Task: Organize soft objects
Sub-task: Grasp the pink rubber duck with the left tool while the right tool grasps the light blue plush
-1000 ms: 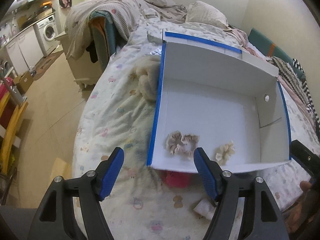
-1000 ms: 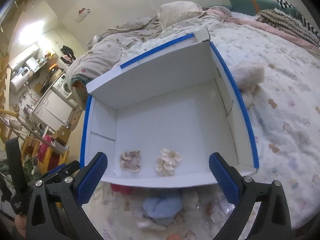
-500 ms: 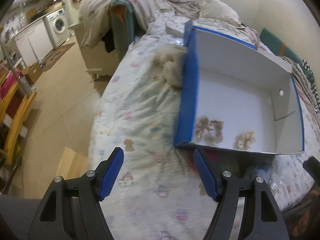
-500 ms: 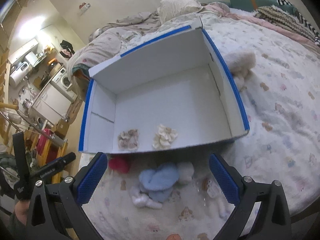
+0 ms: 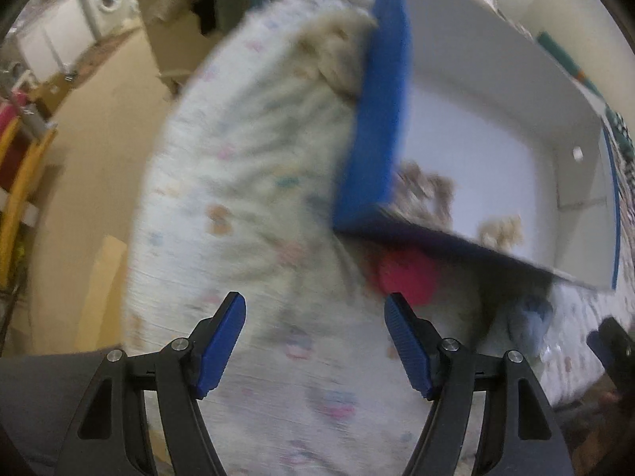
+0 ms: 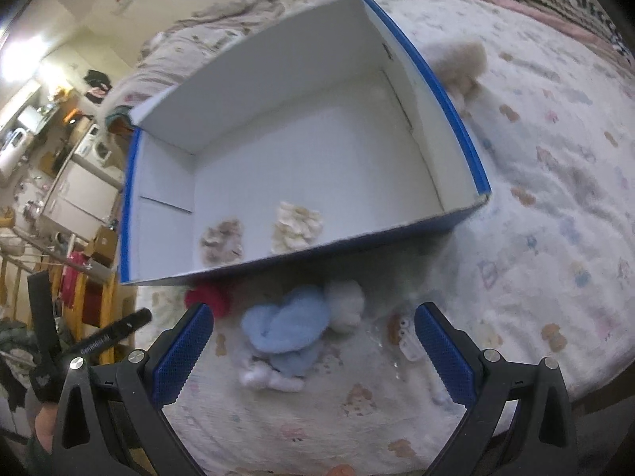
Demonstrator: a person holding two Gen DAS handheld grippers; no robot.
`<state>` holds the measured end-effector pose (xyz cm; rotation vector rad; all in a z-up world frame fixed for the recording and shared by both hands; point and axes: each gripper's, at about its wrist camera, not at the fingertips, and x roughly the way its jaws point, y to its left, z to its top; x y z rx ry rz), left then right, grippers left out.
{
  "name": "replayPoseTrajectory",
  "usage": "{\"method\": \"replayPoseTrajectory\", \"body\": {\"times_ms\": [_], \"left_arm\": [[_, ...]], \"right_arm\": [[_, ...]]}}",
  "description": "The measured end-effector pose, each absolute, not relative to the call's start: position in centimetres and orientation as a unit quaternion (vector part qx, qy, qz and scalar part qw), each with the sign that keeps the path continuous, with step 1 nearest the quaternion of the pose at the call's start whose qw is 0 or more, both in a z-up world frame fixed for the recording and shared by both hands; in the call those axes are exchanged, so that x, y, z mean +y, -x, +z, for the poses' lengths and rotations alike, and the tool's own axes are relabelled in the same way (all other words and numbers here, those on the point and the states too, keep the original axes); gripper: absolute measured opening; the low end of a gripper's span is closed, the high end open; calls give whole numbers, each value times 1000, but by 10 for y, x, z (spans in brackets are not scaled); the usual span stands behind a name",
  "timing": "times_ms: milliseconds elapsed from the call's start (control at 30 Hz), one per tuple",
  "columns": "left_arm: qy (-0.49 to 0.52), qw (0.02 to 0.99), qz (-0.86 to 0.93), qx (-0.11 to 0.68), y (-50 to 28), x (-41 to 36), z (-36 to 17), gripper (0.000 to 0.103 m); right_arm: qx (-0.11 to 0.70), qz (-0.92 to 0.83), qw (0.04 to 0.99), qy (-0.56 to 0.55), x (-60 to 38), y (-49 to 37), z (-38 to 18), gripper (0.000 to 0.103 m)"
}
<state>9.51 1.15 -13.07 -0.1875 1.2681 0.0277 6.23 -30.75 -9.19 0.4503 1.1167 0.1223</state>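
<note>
Seen from the left wrist, heavily blurred: left hand-held gripper (image 5: 315, 317) spread wide and empty above a patterned bedspread (image 5: 238, 206); red soft item (image 5: 405, 279) just beyond the right fingertip, tucked against the near wall of a blue-edged white box (image 5: 377, 119); two pale scrunchies inside the box near that wall; beige fluffy item (image 5: 337, 51) beside the box's far left wall. Seen from the right wrist: right hand-held gripper (image 6: 313, 319) spread wide, empty; light blue soft item (image 6: 287, 325) on the bed between the fingers, just ahead, white fluffy ball (image 6: 345, 303) touching it; brownish scrunchie (image 6: 222, 240) and cream scrunchie (image 6: 295, 226) in the box beyond.
</note>
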Motion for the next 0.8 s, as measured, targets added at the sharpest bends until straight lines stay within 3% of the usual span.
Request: {"method": "replayPoseTrajectory", "body": {"times_ms": [567, 633, 700, 800], "left_arm": [[52, 788, 21, 613, -138, -51, -173, 70], [44, 788, 24, 614, -143, -50, -175, 65], [54, 786, 14, 616, -146, -47, -176, 45], [42, 788, 6, 614, -145, -48, -173, 45]], "right_arm": [[545, 47, 788, -282, -343, -58, -109, 103], [549, 55, 780, -295, -345, -59, -112, 103], [553, 65, 773, -304, -344, -60, -114, 103], [564, 88, 757, -319, -338, -62, -119, 103]]}}
